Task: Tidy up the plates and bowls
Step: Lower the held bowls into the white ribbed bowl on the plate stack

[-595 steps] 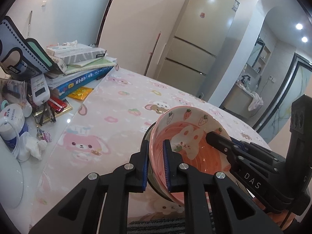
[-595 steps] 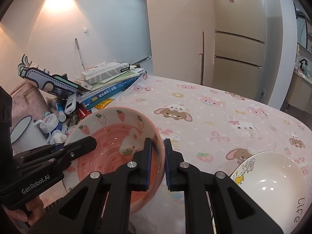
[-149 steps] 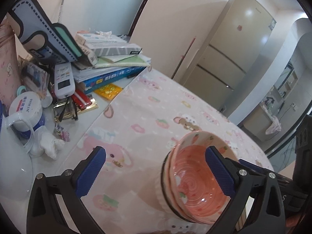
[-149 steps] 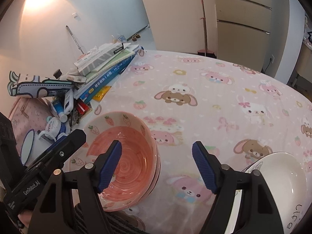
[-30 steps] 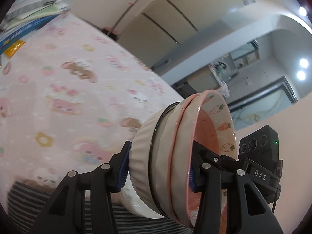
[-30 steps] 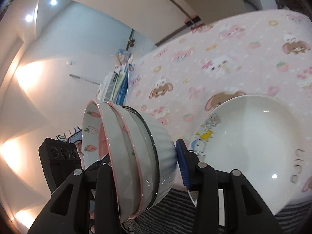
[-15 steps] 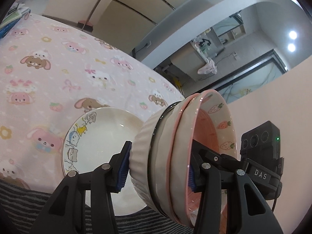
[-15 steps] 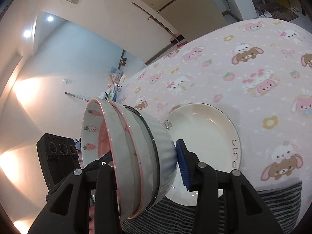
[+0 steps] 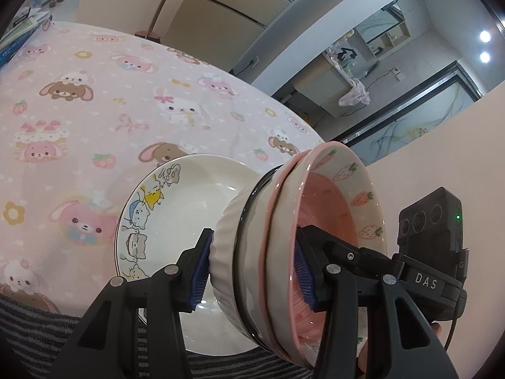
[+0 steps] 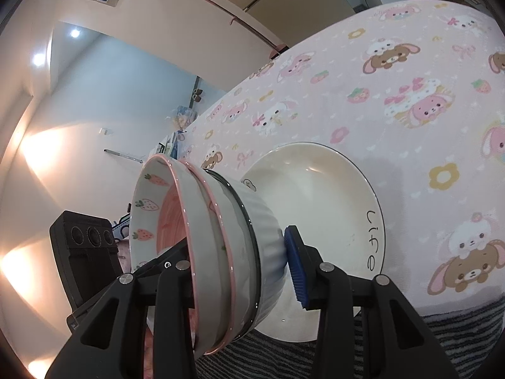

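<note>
My left tongs (image 9: 252, 268) and right tongs (image 10: 240, 268) each clamp opposite sides of the nested bowl stack (image 9: 293, 246), tilted at lower centre above the white plate (image 9: 195, 195) on the desk (image 9: 79, 104), sharing its weight for lowering.

**Both grippers clamped, tilted down**

Left gripper (image 9: 251, 267) jaws partly spread, blue pads pressing both sides of bowl stack (image 9: 284, 237). Right gripper (image 10: 243, 271) grips the same stack from the opposite side. Both point obliquely downward, facing each other.
</note>
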